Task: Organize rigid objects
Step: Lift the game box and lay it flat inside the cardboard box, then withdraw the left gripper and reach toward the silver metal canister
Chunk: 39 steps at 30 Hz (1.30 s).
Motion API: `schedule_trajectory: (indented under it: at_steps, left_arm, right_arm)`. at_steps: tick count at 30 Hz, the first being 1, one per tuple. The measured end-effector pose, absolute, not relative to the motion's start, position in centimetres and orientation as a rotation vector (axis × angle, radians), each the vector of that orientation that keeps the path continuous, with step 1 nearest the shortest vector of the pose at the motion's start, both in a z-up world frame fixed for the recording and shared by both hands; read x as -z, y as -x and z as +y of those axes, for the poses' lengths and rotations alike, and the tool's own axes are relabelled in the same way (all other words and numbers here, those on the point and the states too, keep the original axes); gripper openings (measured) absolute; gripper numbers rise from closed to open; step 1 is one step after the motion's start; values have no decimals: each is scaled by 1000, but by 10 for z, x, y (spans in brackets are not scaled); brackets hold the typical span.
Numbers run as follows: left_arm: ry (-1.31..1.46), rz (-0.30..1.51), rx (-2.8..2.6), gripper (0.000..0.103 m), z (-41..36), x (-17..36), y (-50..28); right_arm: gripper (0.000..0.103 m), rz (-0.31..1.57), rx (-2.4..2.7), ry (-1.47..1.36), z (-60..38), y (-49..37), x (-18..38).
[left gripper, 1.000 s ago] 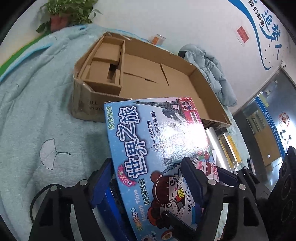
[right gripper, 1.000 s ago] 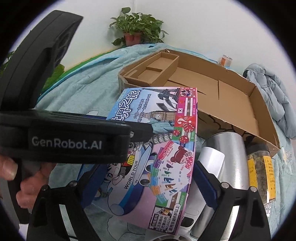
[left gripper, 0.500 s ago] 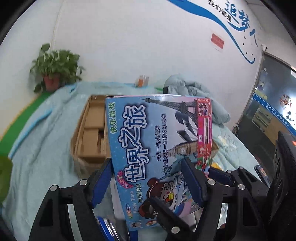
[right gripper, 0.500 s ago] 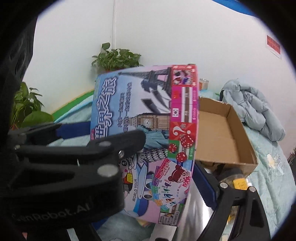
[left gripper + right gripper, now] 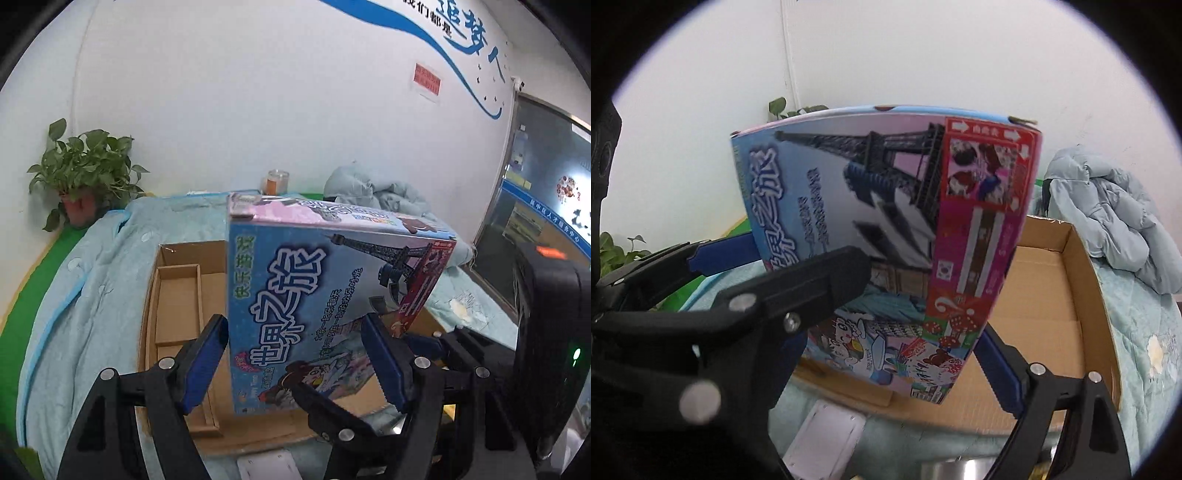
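Note:
A flat blue and pink board game box [image 5: 317,295] with an Eiffel Tower print is held upright in the air between both grippers, over an open cardboard box [image 5: 177,295]. My left gripper [image 5: 295,362] is shut on the game box's lower left part. My right gripper [image 5: 886,354] is shut on its lower right part; the game box [image 5: 897,229] fills the right wrist view, with the left gripper's black finger [image 5: 798,291] across it. The cardboard box [image 5: 1049,295] lies open behind and below.
The cardboard box rests on a light blue quilt [image 5: 92,295] over a table. A potted plant [image 5: 85,173] and an orange-filled jar [image 5: 275,182] stand by the white wall. A bundled blue jacket [image 5: 1108,229] lies at the right. A white flat object [image 5: 823,439] lies below the box.
Both grippers have lifted the game box from lying on the quilt and tipped it upright, carrying it forward over the open cardboard box.

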<state>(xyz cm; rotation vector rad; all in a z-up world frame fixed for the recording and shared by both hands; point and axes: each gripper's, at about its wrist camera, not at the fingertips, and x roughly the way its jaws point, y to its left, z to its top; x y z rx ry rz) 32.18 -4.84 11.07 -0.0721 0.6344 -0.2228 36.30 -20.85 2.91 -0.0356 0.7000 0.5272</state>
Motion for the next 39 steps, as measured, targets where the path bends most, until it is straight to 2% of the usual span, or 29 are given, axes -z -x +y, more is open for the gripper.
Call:
schedule_trajectory:
  at_steps: [2,4,8,9,13,16,23,24,25,29,32,34,37,38,39]
  left_arm:
    - [92,682,232,71,-47,-98,-345]
    - [121,739,241,66,-47,-79,-365]
    - [164,844,228,64,-43,-37,-388]
    - [160,833,224,59,-43,-32,-390]
    - [176,861,180,59,-39,-25,-402]
    - [162,878,147,59,-35,-25,-411]
    - [197,1031,106,59,-15,10,-423]
    - [201,1045,114,52,-15,16,-423]
    - [213,1064,171,47,-18,21,-421]
    - [226,985,189,45,-14,14,-403]
    - [173,869,157,50,-10,-4,-372]
    - [123,793,107,70,-4,-16,-345]
    - [93,683,4,80,4,-31,-295]
    - [88,662,-9,83,4,-36,-284]
    - [83,634,-27,94,3,-42,-268]
  right_arm:
    - [90,736,-528,46,-207,-382,-24]
    - [90,783,-526,48,-207,-398,-13]
    - [89,962,-565,12,-207,-420,30]
    - [89,1005,-572,6,-205,-423,41]
    - [88,1027,-566,16,-200,-430,44]
    - [81,1123,-618,-45,-198,-444,49]
    - [80,1243,-663,6,-180,-456,68]
    - [79,1256,-660,14,-176,-457,73]
    - [72,1281,-654,26,-174,-457,81]
    - [71,1279,-639,46,-174,-452,89]
    - [70,1234,-642,38,-183,-442,81]
    - [70,1138,-638,44,-197,-421,62]
    - [81,956,-575,58,-232,-380,28]
    - [81,914,-552,57,-243,-367,20]
    - [81,871,-517,60,-255,-352,14]
